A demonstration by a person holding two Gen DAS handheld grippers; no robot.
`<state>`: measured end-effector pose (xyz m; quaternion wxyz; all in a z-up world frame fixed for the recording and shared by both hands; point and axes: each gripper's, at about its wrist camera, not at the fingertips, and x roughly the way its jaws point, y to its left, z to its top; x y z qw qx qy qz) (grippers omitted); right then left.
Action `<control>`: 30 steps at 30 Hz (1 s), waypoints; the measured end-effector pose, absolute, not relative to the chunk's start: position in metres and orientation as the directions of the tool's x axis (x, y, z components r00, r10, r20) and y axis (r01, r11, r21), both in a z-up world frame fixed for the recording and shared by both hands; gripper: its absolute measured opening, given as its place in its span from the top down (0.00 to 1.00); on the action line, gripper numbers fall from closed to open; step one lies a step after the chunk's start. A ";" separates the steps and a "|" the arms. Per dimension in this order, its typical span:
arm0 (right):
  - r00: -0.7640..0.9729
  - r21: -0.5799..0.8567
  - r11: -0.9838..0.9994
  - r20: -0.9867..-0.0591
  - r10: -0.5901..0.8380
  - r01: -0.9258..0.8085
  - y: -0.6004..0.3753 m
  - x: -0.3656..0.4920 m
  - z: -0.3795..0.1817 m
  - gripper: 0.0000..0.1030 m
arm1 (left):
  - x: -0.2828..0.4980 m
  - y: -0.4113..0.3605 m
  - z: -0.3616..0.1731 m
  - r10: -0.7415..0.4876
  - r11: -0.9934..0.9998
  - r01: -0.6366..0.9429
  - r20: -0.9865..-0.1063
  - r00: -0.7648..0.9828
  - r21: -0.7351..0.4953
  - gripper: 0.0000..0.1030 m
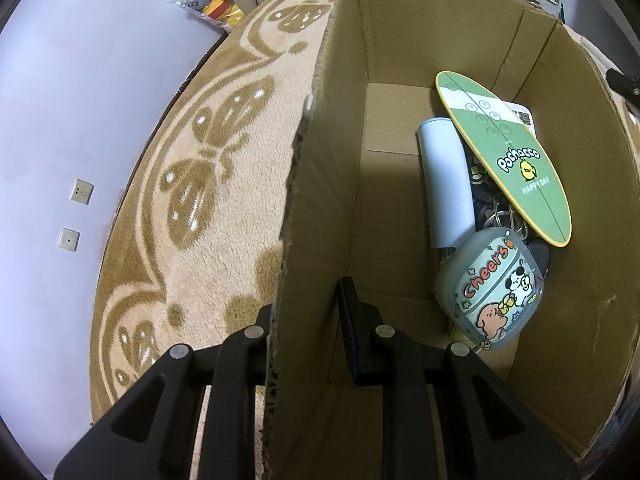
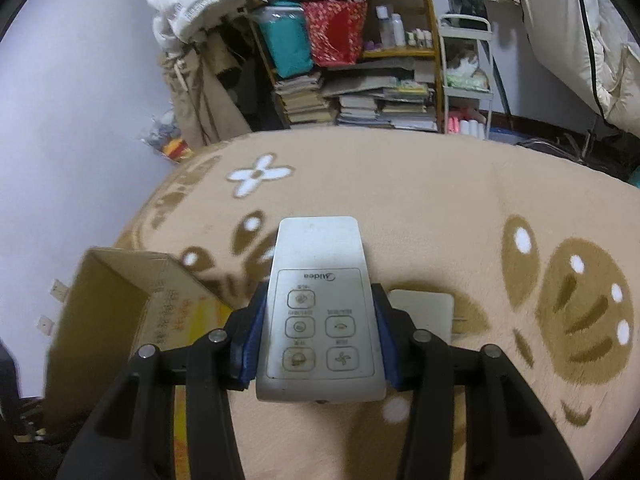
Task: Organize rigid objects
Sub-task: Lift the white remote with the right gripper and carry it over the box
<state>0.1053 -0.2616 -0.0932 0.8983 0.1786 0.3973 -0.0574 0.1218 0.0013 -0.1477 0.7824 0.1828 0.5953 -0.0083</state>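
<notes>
An open cardboard box [image 1: 400, 40] stands on a patterned beige rug [image 1: 224, 208]. In it lie a green oval "Pochacco" board [image 1: 516, 160], a pale blue cylinder [image 1: 446, 184], a rounded "Cheers" cartoon case [image 1: 488, 292] and dark key rings [image 1: 496, 212]. My left gripper [image 1: 306, 308] straddles the box's left wall, one finger outside and one inside, closed against it. My right gripper [image 2: 316, 332] is shut on a white Midea remote [image 2: 320, 280], held above the rug with its buttons facing up. In the right wrist view the box [image 2: 112, 300] is low on the left.
A flat white rectangular object [image 2: 422, 312] lies on the rug just behind the remote. Shelves with books and bags [image 2: 360, 60] stand beyond the rug's far edge. A pale wall [image 1: 80, 100] with sockets runs along the left, with a toy bag [image 1: 208, 0] against it.
</notes>
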 end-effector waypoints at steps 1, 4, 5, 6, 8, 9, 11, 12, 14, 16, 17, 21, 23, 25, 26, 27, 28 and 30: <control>0.690 0.282 0.931 -0.722 0.049 0.229 -0.257 0.103 -0.087 0.50 | 0.122 0.000 -0.148 0.207 0.932 0.232 -0.933 0.293 0.280 0.80; 0.730 0.283 0.942 -0.680 0.065 0.181 -0.241 0.095 -0.067 0.50 | 0.121 -0.001 -0.149 0.214 0.928 0.235 -0.931 0.296 0.288 0.80; 0.742 0.279 0.947 -0.666 0.070 0.161 -0.234 0.092 -0.059 0.50 | 0.121 -0.001 -0.149 0.214 0.928 0.235 -0.931 0.296 0.288 0.80; 0.746 0.276 0.950 -0.661 0.078 0.144 -0.228 0.091 -0.053 0.50 | 0.121 -0.001 -0.149 0.212 0.929 0.234 -0.931 0.296 0.286 0.80; 0.758 0.272 0.955 -0.646 0.092 0.115 -0.216 0.088 -0.045 0.50 | 0.122 -0.001 -0.148 0.212 0.929 0.233 -0.932 0.295 0.286 0.80; 0.764 0.270 0.958 -0.637 0.104 0.095 -0.208 0.086 -0.040 0.50 | 0.122 -0.002 -0.148 0.213 0.929 0.234 -0.931 0.296 0.287 0.80; 0.770 0.279 0.958 -0.625 0.128 0.068 -0.199 0.085 -0.037 0.50 | 0.122 -0.002 -0.148 0.215 0.928 0.234 -0.931 0.296 0.288 0.80; 0.772 0.287 0.957 -0.619 0.144 0.051 -0.193 0.085 -0.035 0.50 | 0.122 -0.002 -0.148 0.214 0.929 0.234 -0.931 0.295 0.287 0.80; 0.774 0.288 0.957 -0.611 0.166 0.022 -0.183 0.085 -0.033 0.50 | 0.122 -0.002 -0.148 0.213 0.929 0.233 -0.932 0.295 0.286 0.80; 0.769 0.285 0.958 -0.613 0.185 -0.003 -0.173 0.085 -0.034 0.50 | 0.122 -0.002 -0.148 0.212 0.930 0.231 -0.932 0.295 0.285 0.80; 0.766 0.286 0.958 -0.614 0.191 -0.010 -0.170 0.085 -0.035 0.50 | 0.122 -0.003 -0.148 0.214 0.930 0.231 -0.931 0.295 0.287 0.80; 0.745 0.266 0.963 -0.633 0.208 -0.043 -0.152 0.086 -0.042 0.51 | 0.122 -0.002 -0.148 0.212 0.931 0.230 -0.932 0.294 0.284 0.80; 0.737 0.252 0.966 -0.642 0.211 -0.057 -0.145 0.085 -0.047 0.51 | 0.122 -0.002 -0.148 0.211 0.931 0.230 -0.932 0.294 0.283 0.81; 0.727 0.252 0.965 -0.650 0.221 -0.068 -0.140 0.085 -0.053 0.51 | 0.122 -0.002 -0.148 0.209 0.932 0.229 -0.933 0.294 0.281 0.81; 0.723 0.251 0.965 -0.653 0.223 -0.072 -0.138 0.086 -0.055 0.51 | 0.122 -0.002 -0.148 0.208 0.932 0.229 -0.933 0.293 0.280 0.81; 0.720 0.246 0.966 -0.658 0.222 -0.073 -0.136 0.085 -0.058 0.51 | 0.123 -0.001 -0.148 0.208 0.932 0.229 -0.933 0.293 0.280 0.81; 0.718 0.243 0.967 -0.661 0.219 -0.072 -0.134 0.085 -0.059 0.51 | 0.123 0.000 -0.148 0.207 0.933 0.229 -0.934 0.293 0.278 0.81; 0.714 0.239 0.969 -0.666 0.216 -0.070 -0.133 0.085 -0.063 0.50 | 0.123 0.000 -0.148 0.206 0.933 0.229 -0.934 0.293 0.278 0.81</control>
